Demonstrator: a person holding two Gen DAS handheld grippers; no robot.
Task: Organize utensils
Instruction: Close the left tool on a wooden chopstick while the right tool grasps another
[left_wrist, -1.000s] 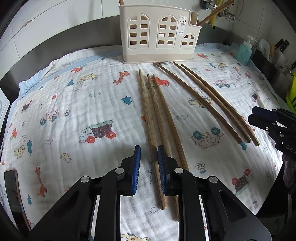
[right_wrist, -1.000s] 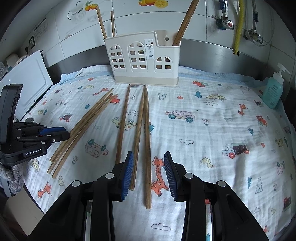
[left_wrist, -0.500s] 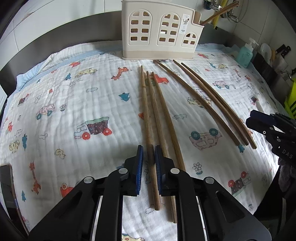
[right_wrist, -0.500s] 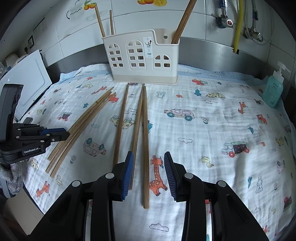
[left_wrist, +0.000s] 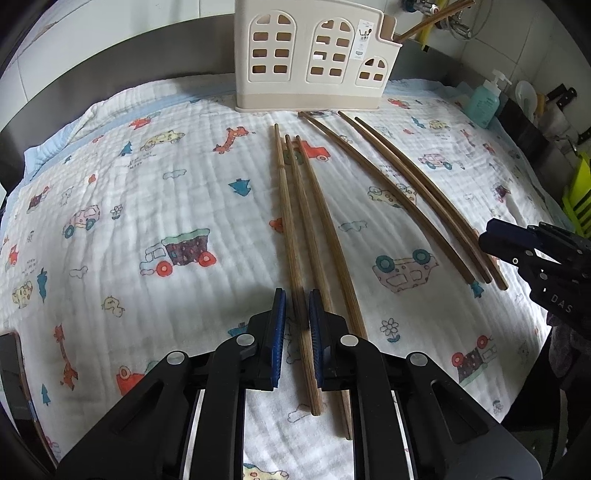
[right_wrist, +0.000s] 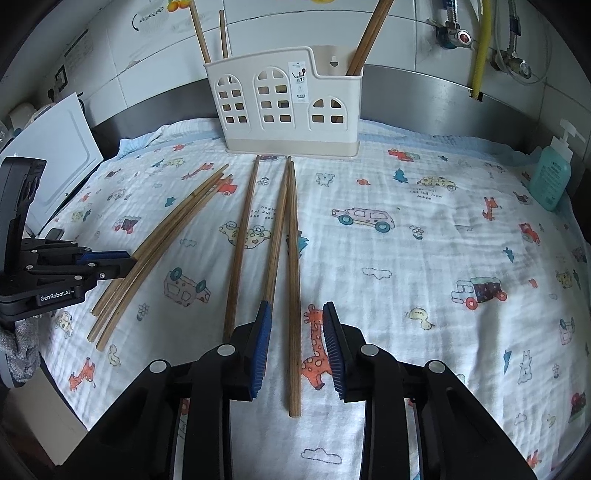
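Chopsticks (right_wrist: 364, 35) stand in caddy (right_wrist: 284, 107); left gripper (left_wrist: 296, 321) jaws nearly closed around one chopstick (left_wrist: 291, 236); right gripper (right_wrist: 297, 332) jaws closing around another (right_wrist: 293, 266).

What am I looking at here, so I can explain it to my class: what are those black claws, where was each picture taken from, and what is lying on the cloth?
There is no robot. A person holds a black two-finger gripper in each hand, and each has a wide-angle camera looking along its fingers. One picture comes from the left gripper, the other from the right gripper.

On a white cloth printed with cartoon cars lie six long brown wooden chopsticks. Behind them stands a cream plastic utensil holder with arched cut-outs, with more sticks in it.

Nothing is lifted. The left jaws stand narrowly around one chopstick. The right jaws are closing around another chopstick and are not touching it yet.
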